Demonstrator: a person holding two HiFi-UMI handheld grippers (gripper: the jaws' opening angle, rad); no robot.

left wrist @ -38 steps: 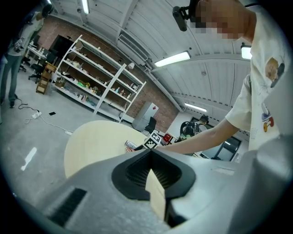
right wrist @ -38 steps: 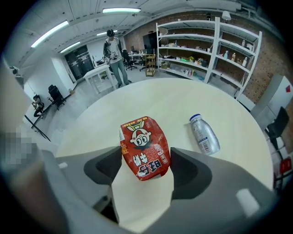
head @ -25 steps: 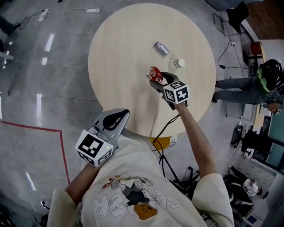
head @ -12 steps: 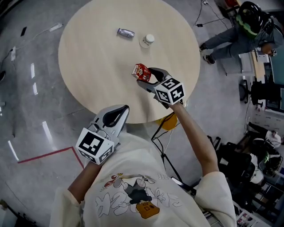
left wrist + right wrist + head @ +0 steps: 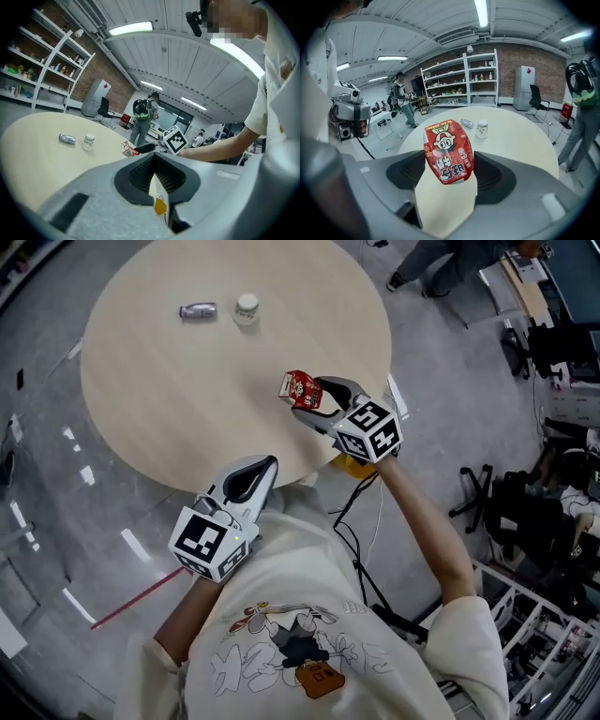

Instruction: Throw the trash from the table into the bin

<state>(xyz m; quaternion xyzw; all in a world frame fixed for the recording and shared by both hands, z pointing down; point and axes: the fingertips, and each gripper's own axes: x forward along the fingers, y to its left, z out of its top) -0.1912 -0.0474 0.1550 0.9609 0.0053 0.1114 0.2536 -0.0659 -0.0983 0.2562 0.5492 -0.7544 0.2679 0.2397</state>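
The right gripper [image 5: 307,397] had its fingers clamped wide on the red pack [image 5: 300,388], gripping both its sides, and held it above the bench [image 5: 169,399]. A second before, the pack was over the bench's middle; by this moment it had been carried out close to the near edge. The left gripper [image 5: 263,466] stayed at that near edge, its fingers pressed together on nothing. The can [image 5: 198,310] and the jar [image 5: 247,307] remained side by side on the bench's far part.
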